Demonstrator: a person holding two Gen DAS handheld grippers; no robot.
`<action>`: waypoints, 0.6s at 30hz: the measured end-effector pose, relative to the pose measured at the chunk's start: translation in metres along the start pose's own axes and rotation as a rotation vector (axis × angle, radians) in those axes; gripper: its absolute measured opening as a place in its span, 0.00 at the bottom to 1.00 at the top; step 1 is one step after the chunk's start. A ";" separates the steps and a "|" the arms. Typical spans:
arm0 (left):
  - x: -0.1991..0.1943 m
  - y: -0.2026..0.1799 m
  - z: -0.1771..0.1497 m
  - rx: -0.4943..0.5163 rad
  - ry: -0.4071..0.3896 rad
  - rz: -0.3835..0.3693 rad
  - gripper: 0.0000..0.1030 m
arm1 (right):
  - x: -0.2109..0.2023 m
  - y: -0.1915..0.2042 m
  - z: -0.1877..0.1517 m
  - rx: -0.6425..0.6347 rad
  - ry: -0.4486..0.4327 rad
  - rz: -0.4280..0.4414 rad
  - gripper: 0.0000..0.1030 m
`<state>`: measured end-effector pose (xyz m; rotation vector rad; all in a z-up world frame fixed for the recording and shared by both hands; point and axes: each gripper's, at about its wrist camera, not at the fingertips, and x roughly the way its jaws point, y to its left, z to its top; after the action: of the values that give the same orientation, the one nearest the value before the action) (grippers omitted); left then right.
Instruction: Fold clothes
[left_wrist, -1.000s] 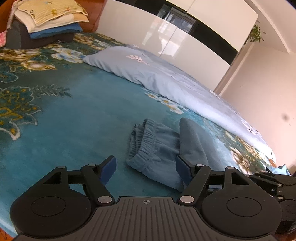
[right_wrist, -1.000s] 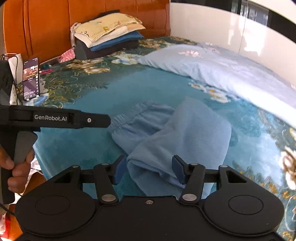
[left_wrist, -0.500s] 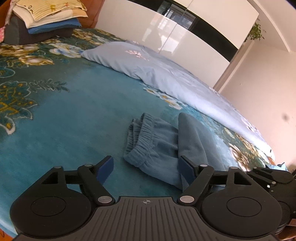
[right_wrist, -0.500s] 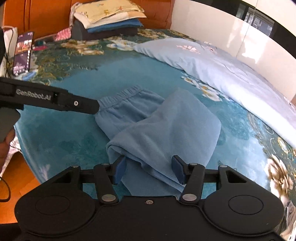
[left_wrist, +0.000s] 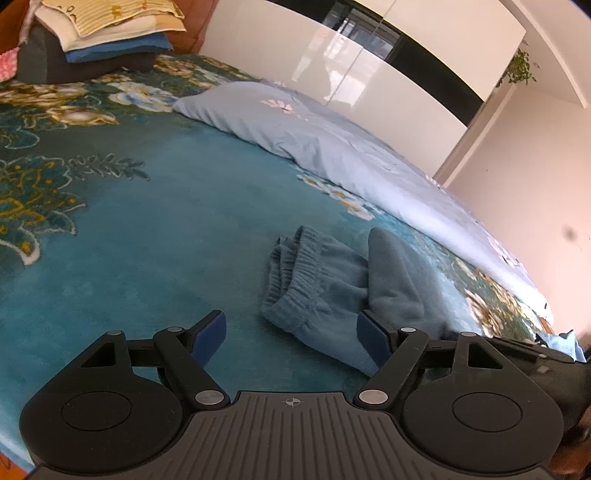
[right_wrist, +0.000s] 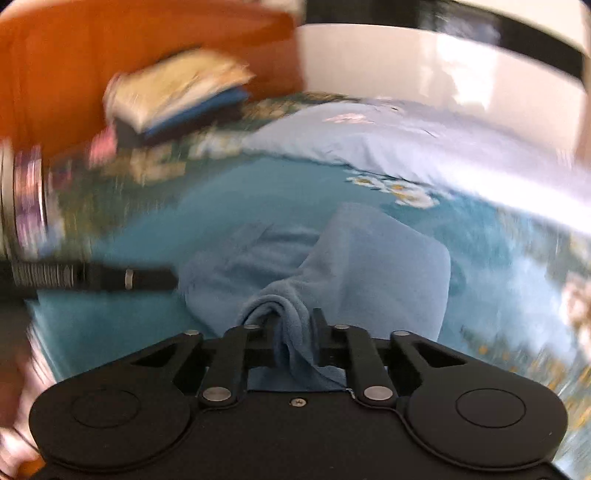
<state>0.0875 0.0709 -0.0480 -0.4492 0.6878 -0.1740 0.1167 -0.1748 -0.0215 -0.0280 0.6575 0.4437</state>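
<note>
Pants: The blue pants (left_wrist: 325, 295) lay partly folded on the bed cover (left_wrist: 147, 240), low and right of the middle in the left camera's picture. The stretchy waist pointed to the left.

Right gripper: The right gripper (right_wrist: 293, 332) had just been closing, and a bunched fold of the pants (right_wrist: 369, 266) was pinched tight between its two fingers. That picture was blurry.

Left gripper: The left gripper (left_wrist: 291, 332) stood wide open, low in its picture. Its right blue pad (left_wrist: 371, 334) was at the near edge of the pants. Its left pad (left_wrist: 210, 332) was over the bare cover. I could not tell if a pad touched the cloth. Nothing was squeezed.

Left gripper in the other picture: It showed as a dark bar (right_wrist: 110, 278) at the middle left, with its tip by the waist end of the pants.

Quilt: A pale blue quilt (left_wrist: 332, 147) lay across the bed behind the pants.

Pile: A stack of folded things (left_wrist: 99, 37) sat at the upper left.
</note>
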 end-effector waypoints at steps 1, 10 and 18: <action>0.000 0.000 0.000 -0.001 0.000 0.000 0.75 | -0.005 -0.008 0.002 0.060 -0.031 0.018 0.12; 0.001 0.006 0.003 -0.019 -0.004 0.015 0.75 | -0.022 -0.014 0.031 0.207 -0.206 0.203 0.13; -0.013 0.035 0.013 -0.078 -0.051 0.080 0.75 | 0.031 0.028 0.027 0.112 -0.085 0.282 0.13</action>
<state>0.0858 0.1108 -0.0477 -0.4982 0.6630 -0.0605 0.1427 -0.1324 -0.0158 0.1912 0.6033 0.6751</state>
